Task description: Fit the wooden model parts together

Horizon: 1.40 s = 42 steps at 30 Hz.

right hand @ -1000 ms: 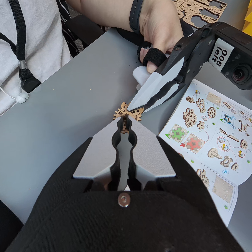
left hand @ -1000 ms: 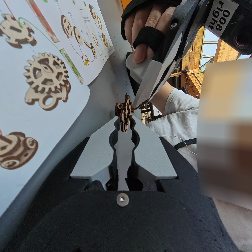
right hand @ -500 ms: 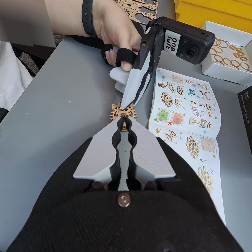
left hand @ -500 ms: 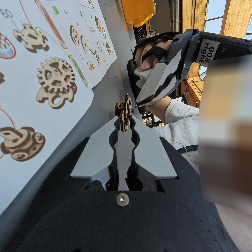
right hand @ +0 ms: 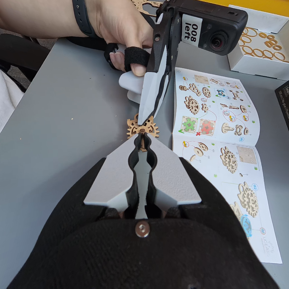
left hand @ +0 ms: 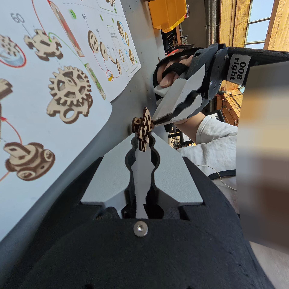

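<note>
A wooden gear assembly [left hand: 145, 118] is held on edge above the grey table [right hand: 62, 125]. My left gripper [left hand: 143, 136] is shut on the gear's lower rim. In the right wrist view the left gripper [right hand: 140, 123] comes down from above onto the gear [right hand: 152, 130]. My right gripper [right hand: 142, 134] is shut on a small wooden pin [right hand: 142, 130] at the gear's hub. In the left wrist view the right gripper [left hand: 154, 122] comes in from the right, its tips against the gear's face.
An open instruction booklet [right hand: 219, 140] lies right of the gear and also shows in the left wrist view [left hand: 62, 93]. A white box of wooden rings [right hand: 258, 51], a black box [right hand: 283, 100], a cut-out wooden sheet [right hand: 145, 6] and a yellow bin [left hand: 167, 14] lie farther off. My left and right fingertips are right by each other.
The right gripper has swung round the gear to a flatter angle, its tips staying at the hub. In the right wrist view the left gripper now stands more upright. The gear stays gripped.
</note>
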Tool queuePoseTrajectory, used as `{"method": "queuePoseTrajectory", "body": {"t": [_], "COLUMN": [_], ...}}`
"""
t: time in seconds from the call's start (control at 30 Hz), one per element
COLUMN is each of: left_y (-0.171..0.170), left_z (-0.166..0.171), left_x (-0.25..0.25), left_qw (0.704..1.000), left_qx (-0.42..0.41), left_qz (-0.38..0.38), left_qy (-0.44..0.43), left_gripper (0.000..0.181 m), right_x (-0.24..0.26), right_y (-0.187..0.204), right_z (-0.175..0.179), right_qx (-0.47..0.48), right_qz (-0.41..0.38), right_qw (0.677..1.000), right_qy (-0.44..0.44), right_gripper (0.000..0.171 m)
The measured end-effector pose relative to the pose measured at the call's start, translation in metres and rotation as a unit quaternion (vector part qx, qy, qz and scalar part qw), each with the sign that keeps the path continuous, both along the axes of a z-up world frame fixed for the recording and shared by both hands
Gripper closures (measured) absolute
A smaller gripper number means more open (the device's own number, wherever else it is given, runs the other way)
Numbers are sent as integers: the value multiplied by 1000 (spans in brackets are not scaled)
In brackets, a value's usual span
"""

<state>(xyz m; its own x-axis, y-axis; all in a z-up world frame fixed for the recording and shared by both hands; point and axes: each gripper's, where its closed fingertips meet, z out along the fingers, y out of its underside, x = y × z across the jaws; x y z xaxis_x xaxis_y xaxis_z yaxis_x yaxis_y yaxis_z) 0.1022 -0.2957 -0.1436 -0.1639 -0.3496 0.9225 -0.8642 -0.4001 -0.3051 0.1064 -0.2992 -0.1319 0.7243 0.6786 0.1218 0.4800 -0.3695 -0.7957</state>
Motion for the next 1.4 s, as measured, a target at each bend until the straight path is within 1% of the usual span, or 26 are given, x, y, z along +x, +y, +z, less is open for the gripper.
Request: {"method": "queuePoseTrajectory", "body": {"t": [0.2, 0.4, 0.5, 0.67, 0.83, 0.93, 1.2, 1.4], "left_y": [1, 1, 1, 1, 1, 1, 0, -1], "left_z": [-1, -3, -3, -4, -4, -4, -4, -3], "left_x": [0, 0, 0, 0, 0, -1, -1, -2], "left_qw": [1000, 1000, 1000, 1000, 1000, 1000, 1000, 1000], "left_qx": [4, 13, 13, 13, 14, 16, 16, 11], "left_qz": [4, 3, 4, 3, 4, 2, 0, -5], "left_qy": [3, 10, 11, 11, 10, 9, 5, 1], "left_gripper": [170, 170, 170, 170, 170, 170, 170, 170], "right_x": [2, -1, -1, -2, -2, -4, -2, -2], "right_y": [2, 1, 1, 1, 1, 1, 1, -1], "right_z": [-1, -3, -3, -3, -4, -4, -4, -2], "right_qx": [-6, 12, 26, 60, 50, 55, 44, 59], "right_qz": [-19, -13, -23, -37, -36, -36, -23, -21], "right_qw": [999, 1000, 999, 996, 998, 997, 999, 998], "right_qy": [26, 26, 8, -50, -21, -32, -20, -24], "right_gripper": [170, 170, 170, 170, 170, 170, 169, 169]}}
